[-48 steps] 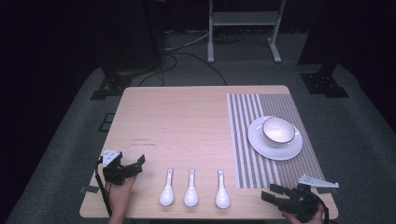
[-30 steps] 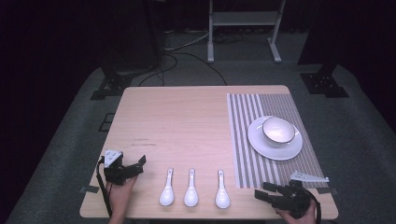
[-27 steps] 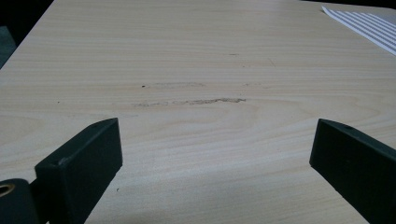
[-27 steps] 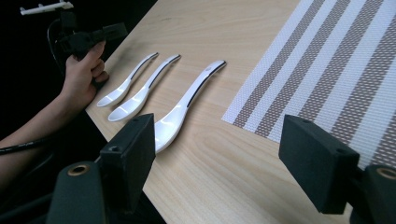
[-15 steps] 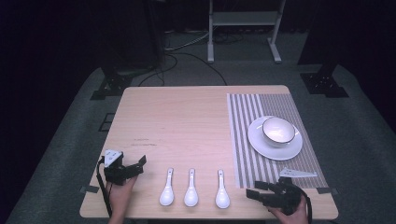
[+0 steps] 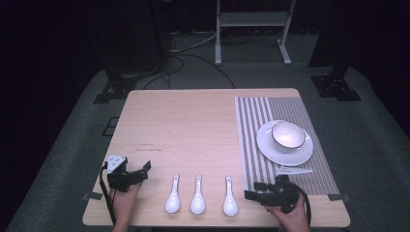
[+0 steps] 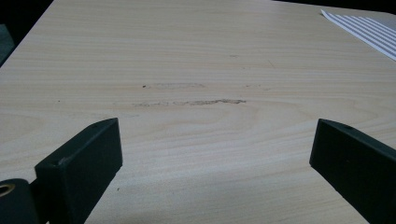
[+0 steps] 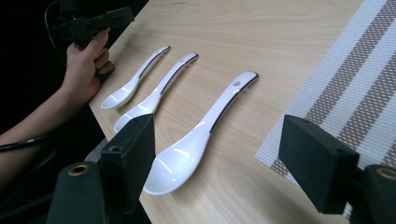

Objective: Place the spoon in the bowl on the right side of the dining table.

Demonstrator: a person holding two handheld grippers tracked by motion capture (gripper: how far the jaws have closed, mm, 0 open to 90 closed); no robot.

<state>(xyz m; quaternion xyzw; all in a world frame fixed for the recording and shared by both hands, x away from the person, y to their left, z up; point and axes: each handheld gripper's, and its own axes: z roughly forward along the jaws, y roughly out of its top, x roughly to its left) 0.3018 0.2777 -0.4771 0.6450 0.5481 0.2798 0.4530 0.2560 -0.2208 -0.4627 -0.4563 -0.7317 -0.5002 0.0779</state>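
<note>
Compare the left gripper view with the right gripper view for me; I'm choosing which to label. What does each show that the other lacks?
The left gripper view alone has faint dark scuff marks on the wood. The right gripper view alone has three white ceramic spoons, the nearest between its open jaws, plus the person's other hand holding the left gripper. Both share the light wooden table and the striped woven placemat.
</note>
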